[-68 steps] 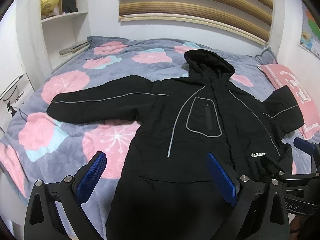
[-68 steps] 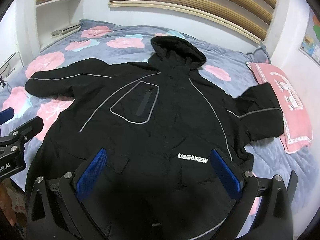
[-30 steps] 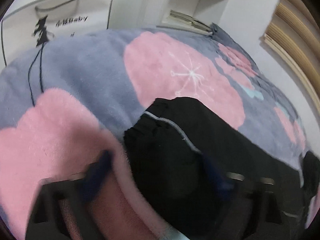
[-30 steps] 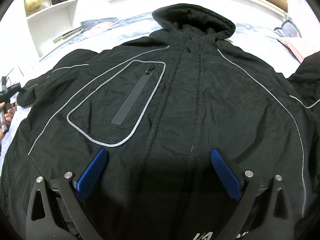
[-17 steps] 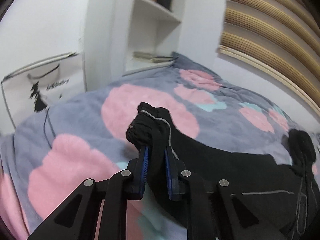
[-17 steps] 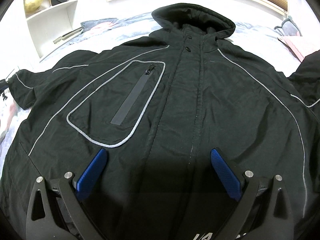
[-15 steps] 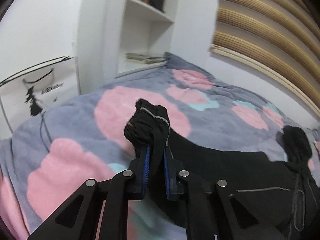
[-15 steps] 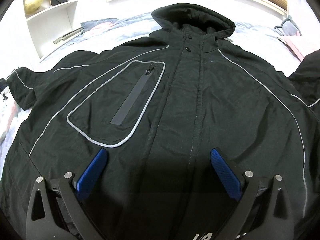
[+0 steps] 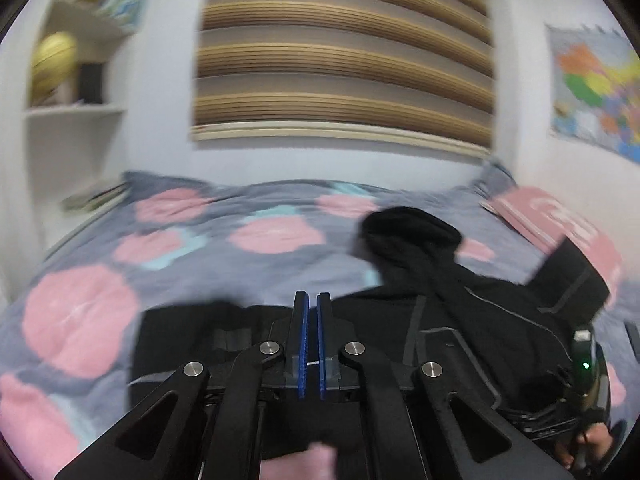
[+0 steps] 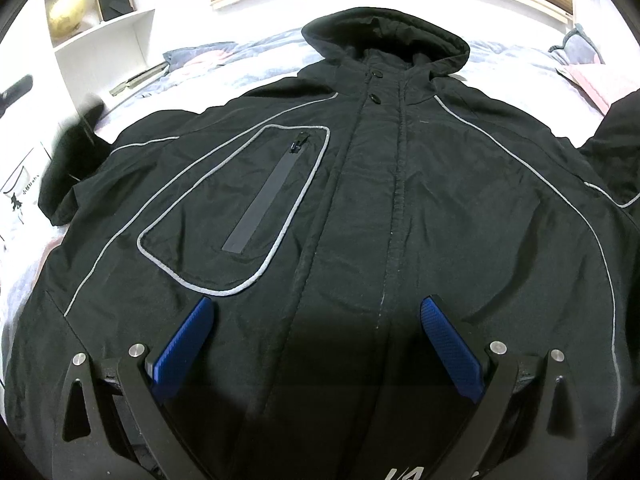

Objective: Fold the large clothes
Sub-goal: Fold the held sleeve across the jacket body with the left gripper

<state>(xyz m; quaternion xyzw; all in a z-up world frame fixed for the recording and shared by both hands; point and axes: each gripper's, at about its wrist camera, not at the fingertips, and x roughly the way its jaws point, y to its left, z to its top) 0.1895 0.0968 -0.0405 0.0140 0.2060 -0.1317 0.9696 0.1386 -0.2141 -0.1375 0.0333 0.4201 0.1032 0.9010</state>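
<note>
A black hooded jacket [image 10: 400, 200] with grey piping lies face up on the bed. Its hood [image 9: 408, 228] points to the headboard. My left gripper [image 9: 312, 300] is shut, its blue pads nearly touching. The black left sleeve [image 9: 180, 340] hangs under its fingers, and the picture is blurred. In the right wrist view that sleeve [image 10: 68, 152] is raised off the bed at the far left, also blurred. My right gripper [image 10: 316, 312] stands open low over the jacket's front, one pad on each side of the placket. Nothing is between its pads.
The bed cover [image 9: 80, 320] is grey with pink flowers. A pink pillow [image 9: 552, 220] lies at the right by the jacket's other sleeve. White shelves with a yellow globe [image 10: 68, 12] stand at the left. A white paper bag [image 10: 20, 192] sits beside the bed.
My left gripper shut on the left sleeve's cuff, lifted it and swung to the right, toward the jacket's body. My right gripper kept still and open.
</note>
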